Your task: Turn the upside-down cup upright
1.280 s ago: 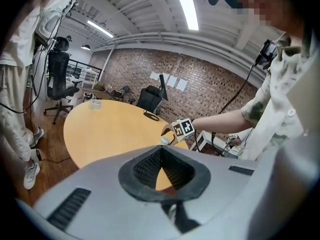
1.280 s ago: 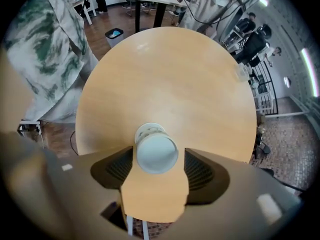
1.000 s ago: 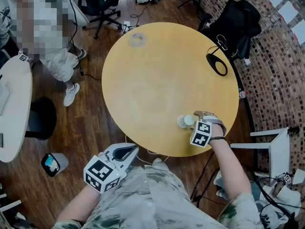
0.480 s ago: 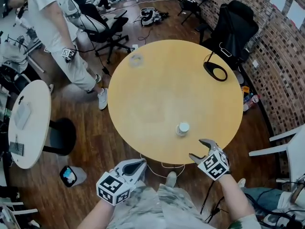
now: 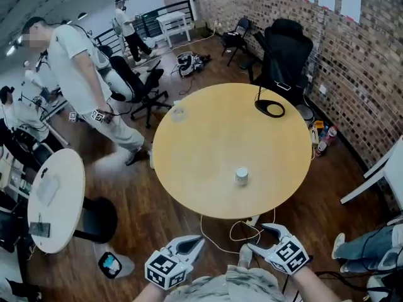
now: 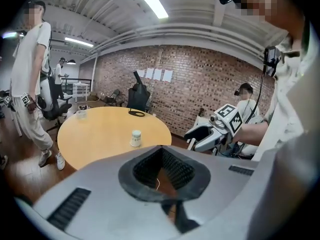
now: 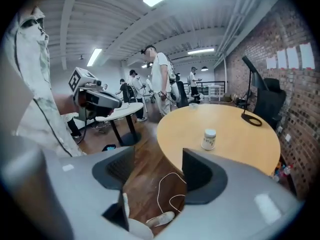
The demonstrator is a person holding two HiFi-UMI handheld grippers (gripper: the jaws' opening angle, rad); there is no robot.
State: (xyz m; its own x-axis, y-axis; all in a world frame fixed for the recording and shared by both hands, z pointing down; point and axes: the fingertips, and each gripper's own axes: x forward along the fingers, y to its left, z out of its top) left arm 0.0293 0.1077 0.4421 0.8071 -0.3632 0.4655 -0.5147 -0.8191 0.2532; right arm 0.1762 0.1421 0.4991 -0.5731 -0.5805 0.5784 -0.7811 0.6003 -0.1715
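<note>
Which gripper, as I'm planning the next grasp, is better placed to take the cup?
Right. The right gripper hangs nearer the cup, its jaws apart and empty, though they have just been closing. The left gripper is farther off, jaws shut.

Small white paper cup (image 5: 242, 176) with faint greenish print is noted standing free on the round yellow table (image 5: 201, 137), toward its near edge, just right of and below frame centre in the head view, wider end seemingly down.
</note>
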